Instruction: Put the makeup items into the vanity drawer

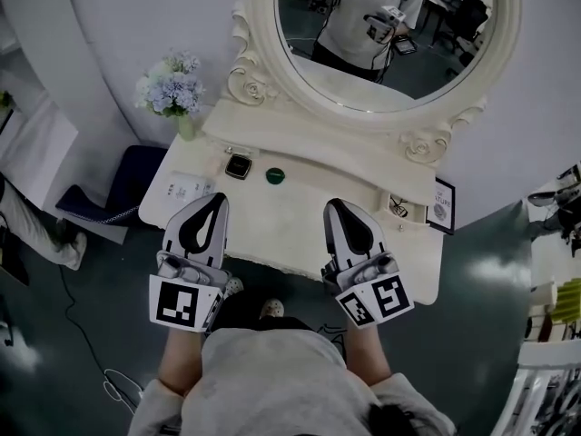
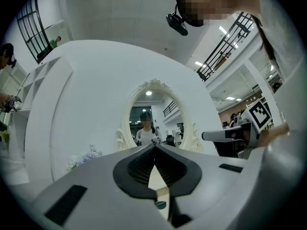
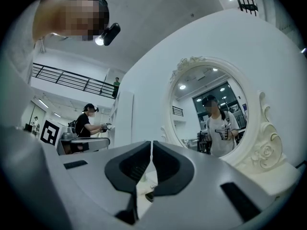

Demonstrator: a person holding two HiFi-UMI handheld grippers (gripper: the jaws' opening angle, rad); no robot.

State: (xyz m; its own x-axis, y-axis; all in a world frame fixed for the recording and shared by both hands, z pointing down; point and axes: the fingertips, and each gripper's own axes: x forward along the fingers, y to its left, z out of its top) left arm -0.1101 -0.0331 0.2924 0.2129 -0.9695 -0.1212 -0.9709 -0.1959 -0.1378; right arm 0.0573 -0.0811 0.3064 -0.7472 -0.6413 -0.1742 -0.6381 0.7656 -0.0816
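Two empty pressed-together tools, left tool (image 1: 215,200), right tool (image 1: 335,206), at vanity top (image 1: 289,218) under mirror (image 1: 390,34)

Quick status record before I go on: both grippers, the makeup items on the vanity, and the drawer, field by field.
left gripper: jaws shut, empty, above the vanity's front left
right gripper: jaws shut, empty, above the front right
vanity top: cream, below an oval mirror
square compact: on the top, rear left
round green item: right of the compact, apart from it
flowers: back left corner
drawer: not seen open in any view
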